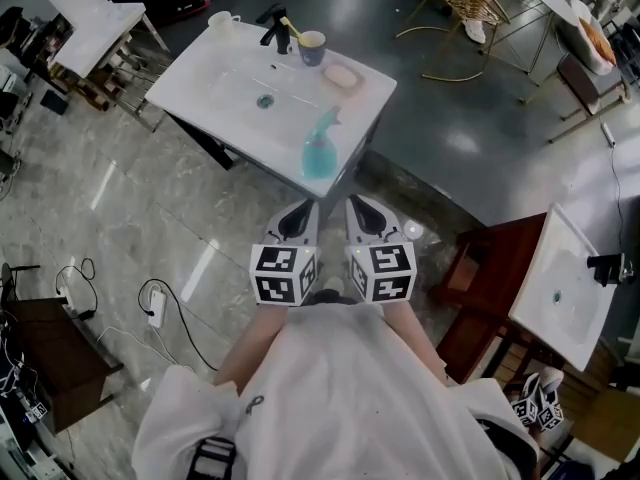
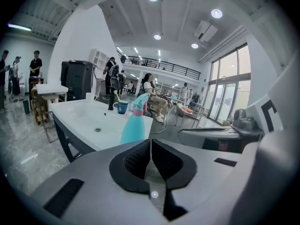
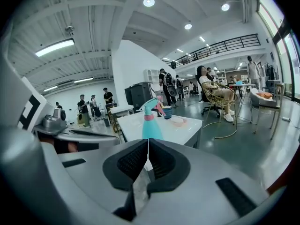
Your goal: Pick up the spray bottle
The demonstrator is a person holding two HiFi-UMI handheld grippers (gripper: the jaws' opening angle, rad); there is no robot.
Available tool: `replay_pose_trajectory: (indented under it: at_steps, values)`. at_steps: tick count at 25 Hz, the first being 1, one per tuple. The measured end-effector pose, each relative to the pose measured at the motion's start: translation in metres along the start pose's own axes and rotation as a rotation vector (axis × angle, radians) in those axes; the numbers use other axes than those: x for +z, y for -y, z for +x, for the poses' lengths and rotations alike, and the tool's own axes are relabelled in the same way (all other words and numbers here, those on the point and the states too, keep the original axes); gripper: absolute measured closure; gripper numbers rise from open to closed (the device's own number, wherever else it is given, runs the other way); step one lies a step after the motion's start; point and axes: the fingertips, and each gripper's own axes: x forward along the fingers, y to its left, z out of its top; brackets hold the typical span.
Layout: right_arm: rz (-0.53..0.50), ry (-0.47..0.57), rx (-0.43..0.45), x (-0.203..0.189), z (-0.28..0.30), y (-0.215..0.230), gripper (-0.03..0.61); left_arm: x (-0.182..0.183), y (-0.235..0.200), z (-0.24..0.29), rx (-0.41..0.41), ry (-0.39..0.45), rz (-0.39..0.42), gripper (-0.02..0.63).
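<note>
A teal spray bottle [image 1: 320, 148] with a pink collar stands upright on the near corner of a white sink counter [image 1: 200, 83]. It also shows ahead in the left gripper view as the spray bottle [image 2: 134, 124] and in the right gripper view as the spray bottle [image 3: 151, 121]. My left gripper [image 1: 296, 220] and right gripper [image 1: 366, 218] hang side by side just short of the counter's near edge, below the bottle in the head view. Both are shut with nothing between their pads, and neither touches the bottle.
On the counter sit a black tap [image 1: 276, 28], a dark cup [image 1: 312, 47] with a toothbrush, a pink soap dish [image 1: 341, 76] and a white mug [image 1: 221, 20]. A second white sink [image 1: 566, 288] on a wooden stand is at right. Cables [image 1: 150, 303] lie on the floor at left.
</note>
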Motion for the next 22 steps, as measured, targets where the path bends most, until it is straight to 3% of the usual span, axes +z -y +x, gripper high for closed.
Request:
replay_pose_trajectory:
  at_steps: [22]
  values:
    - [-0.013, 0.000, 0.056, -0.001, 0.010, -0.005, 0.549, 0.007, -0.014, 0.008, 0.043, 0.021, -0.020, 0.581]
